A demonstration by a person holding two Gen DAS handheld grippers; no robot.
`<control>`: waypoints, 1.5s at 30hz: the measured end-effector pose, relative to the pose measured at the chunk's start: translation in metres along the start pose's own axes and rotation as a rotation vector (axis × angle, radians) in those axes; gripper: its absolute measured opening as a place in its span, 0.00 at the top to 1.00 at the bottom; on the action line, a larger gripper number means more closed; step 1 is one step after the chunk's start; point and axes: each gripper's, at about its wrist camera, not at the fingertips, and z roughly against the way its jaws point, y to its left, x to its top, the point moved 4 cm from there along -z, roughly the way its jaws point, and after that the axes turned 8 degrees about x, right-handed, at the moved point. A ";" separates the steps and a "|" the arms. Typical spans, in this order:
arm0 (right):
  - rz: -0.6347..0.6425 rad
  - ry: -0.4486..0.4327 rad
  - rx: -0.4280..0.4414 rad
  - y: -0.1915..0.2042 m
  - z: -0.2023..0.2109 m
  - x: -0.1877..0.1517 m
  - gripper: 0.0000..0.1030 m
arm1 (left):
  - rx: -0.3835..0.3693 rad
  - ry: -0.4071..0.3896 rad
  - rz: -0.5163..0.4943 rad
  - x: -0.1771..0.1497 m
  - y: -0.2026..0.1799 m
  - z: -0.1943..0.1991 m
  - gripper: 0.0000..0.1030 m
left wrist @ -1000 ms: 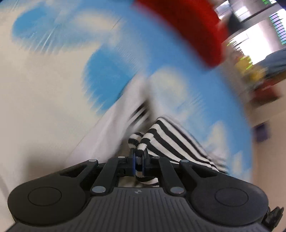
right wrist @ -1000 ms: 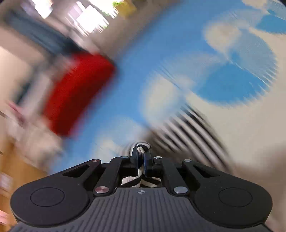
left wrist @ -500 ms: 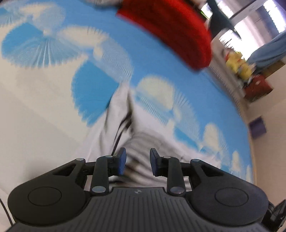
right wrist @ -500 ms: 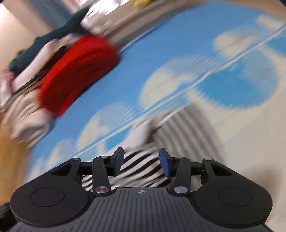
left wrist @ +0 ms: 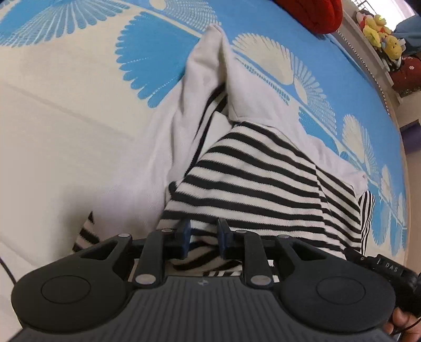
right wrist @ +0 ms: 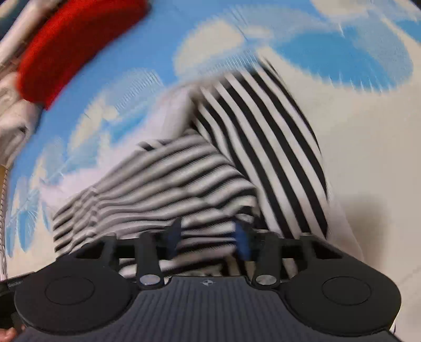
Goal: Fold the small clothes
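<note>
Now that both grippers have let go of the striped cloth they pinched a second ago, the fold looks laid down: left gripper point(left wrist: 202, 238) fingers stand apart with nothing pressed between them, cloth just beneath; they opened, then have just been closing a little. Right gripper point(right wrist: 208, 236) same story, fingers spread over the stripes, also just narrowed after opening, view blurred so contact is hard to call. Striped garment point(left wrist: 263, 179) lies bunched on the bed point(left wrist: 65, 126) directly ahead of both, a striped panel doubled over its white part point(left wrist: 200, 79), which pokes out beyond. Farther off, red cushion point(left wrist: 319, 13), soft toys point(left wrist: 379, 29) at the edge. My read: one fold done, regrip likely next, edges uneven so needs tidying
</note>
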 end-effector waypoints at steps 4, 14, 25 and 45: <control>0.036 -0.157 0.030 0.016 0.056 0.013 0.64 | -0.041 -0.223 -0.092 0.006 -0.008 0.067 0.75; 0.207 -0.520 0.141 0.016 0.262 -0.044 0.51 | -0.225 -0.494 -0.184 -0.083 0.031 0.240 0.61; 0.138 -0.440 0.058 -0.082 0.263 -0.179 0.50 | -0.131 -0.418 -0.224 -0.226 0.088 0.198 0.61; -0.021 -0.097 -0.064 -0.123 0.175 -0.209 0.38 | 0.129 -0.146 -0.113 -0.235 0.120 0.118 0.29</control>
